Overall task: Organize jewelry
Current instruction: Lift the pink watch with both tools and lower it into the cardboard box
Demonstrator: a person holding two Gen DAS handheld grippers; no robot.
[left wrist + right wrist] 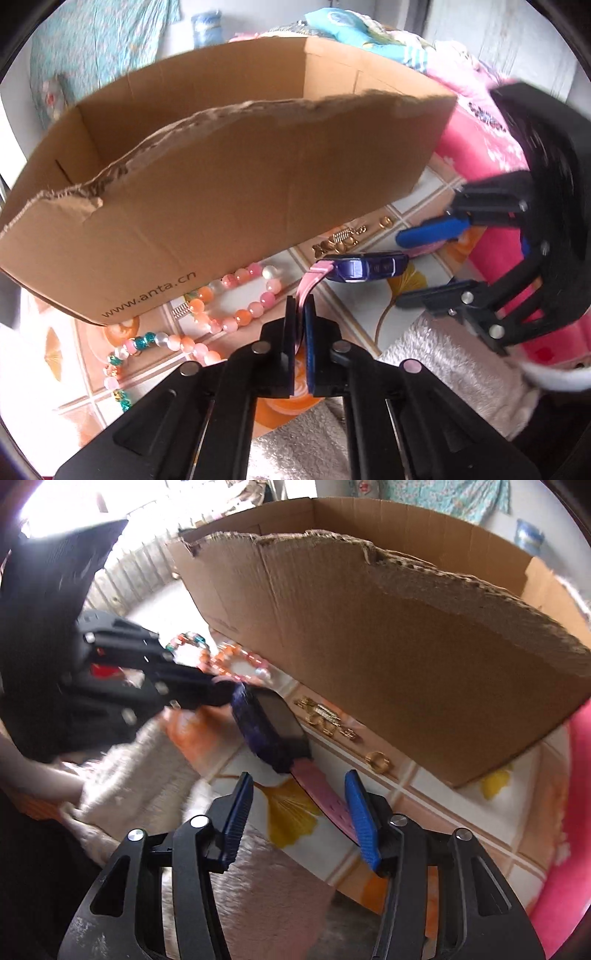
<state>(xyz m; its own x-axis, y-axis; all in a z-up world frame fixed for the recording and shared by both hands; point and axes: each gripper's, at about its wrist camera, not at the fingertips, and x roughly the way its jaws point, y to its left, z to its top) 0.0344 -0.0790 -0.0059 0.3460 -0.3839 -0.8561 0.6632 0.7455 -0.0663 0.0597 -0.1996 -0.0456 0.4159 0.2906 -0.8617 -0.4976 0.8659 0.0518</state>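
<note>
We have the watch (364, 268) off the cloth now: our left gripper (300, 306) is clamped on one pink strap (310, 282), the pads pressed flat against it with no gap showing. From that pinch the strap rises to the purple case, which hangs edge-on to the left camera, and the watch's long axis runs away from the left gripper toward the right gripper (301, 797).

In the right wrist view the case faces us, dark screen up, and the free pink strap trails down from it into the space between our right jaws. Those jaws stand apart — the strap lies close against the right-hand blue pad (360, 812), but we cannot tell whether it touches, and the other pad is clear of it, so the right gripper holds nothing.

The box (229, 206) stands just beyond the watch in both views, its torn near wall higher than the case. So the watch lies between us and the box, carried by the left hand alone, and the left is the hand placed to lift it over that wall — we judge the right needs only to stay clear of the dangling strap.

On the cloth at the foot of the box lie the bead bracelets (221, 299) and the small gold pieces (325, 716), not yet put away.
</note>
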